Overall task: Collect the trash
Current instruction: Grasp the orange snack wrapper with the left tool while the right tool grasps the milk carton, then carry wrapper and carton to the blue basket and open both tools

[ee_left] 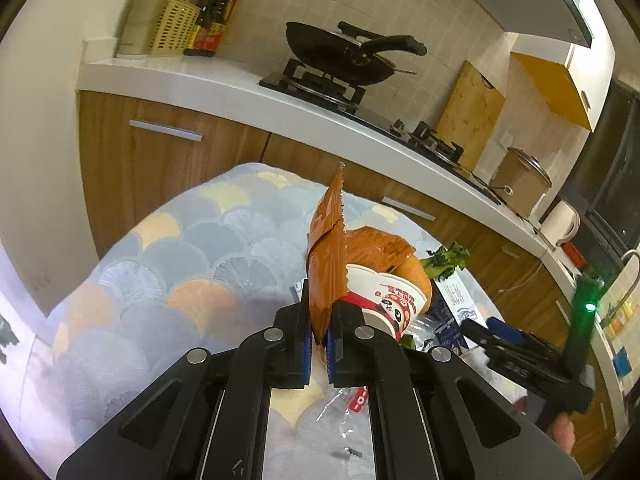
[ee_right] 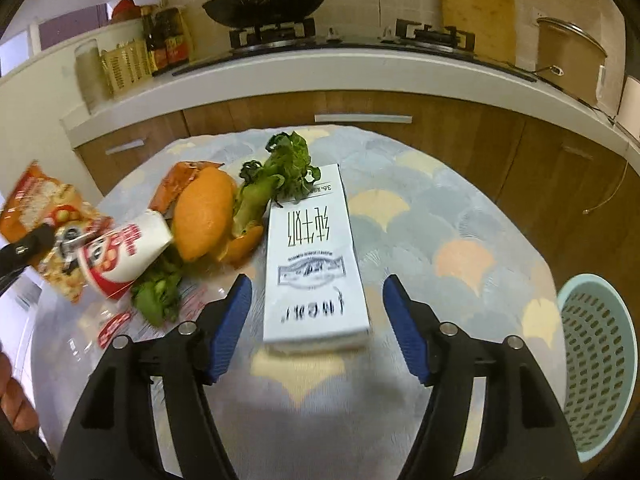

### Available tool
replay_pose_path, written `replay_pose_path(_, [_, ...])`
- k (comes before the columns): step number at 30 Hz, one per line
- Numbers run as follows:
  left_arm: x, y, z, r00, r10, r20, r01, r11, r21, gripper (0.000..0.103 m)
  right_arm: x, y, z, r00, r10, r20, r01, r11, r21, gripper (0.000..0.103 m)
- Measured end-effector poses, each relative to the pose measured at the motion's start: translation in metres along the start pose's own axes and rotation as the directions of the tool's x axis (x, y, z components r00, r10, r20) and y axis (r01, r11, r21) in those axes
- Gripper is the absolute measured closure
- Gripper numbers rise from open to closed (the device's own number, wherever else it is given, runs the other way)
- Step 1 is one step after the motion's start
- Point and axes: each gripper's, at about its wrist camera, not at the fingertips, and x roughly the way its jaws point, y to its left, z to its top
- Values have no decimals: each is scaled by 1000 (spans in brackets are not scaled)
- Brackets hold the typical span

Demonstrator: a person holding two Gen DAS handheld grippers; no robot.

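Pinching orange snack wrapper [ee_left: 326, 256], left hand-held gripper [ee_left: 319, 344]

wrapper [ee_left: 326, 248]: glossy foil | carton [ee_right: 312, 256]: matt paper | basket [ee_right: 600, 368]: plastic

A: What carries it all?

B: 1 round table [ee_right: 460, 216] under a cloth of blue, peach and yellow fans.

A: And on it?

B: 1 white carton [ee_right: 314, 264] lying flat mid-table, wilted greens [ee_right: 280, 176] overlapping its far end, orange peel [ee_right: 204, 216] beside them, 1 tipped paper cup [ee_right: 124, 252], and clear plastic wrap [ee_right: 116, 324] nearest.
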Motion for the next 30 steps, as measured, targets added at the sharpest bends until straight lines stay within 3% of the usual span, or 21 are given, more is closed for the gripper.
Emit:
replay_pose_path(7, [-7, -3, 3, 1000, -12, 17, 12, 1000, 3, 100, 22, -5, 1, 999, 7, -50, -6, 1000, 20, 31])
replay_pose_path(9, [-8, -6, 3, 1000, -18, 19, 17, 1000, 7, 100, 22, -6, 0, 998, 11, -58, -10, 1000, 18, 48])
replay_pose_path(11, [-10, -8, 3, 1000, -21, 21, 21, 1000, 12, 100, 18, -7, -2, 999, 9, -49, -8, 1000, 16, 49])
replay_pose_path(19, [-16, -31, 3, 997, -64, 30, 63, 997, 39, 100, -21, -15, -13, 993, -110, 34, 111, 994, -15, 52])
replay_pose_path(30, [-23, -78, -4, 989, -144, 25, 141, 985, 100, 100, -91, -52, -7, 981, -125, 147, 123, 992, 18, 52])
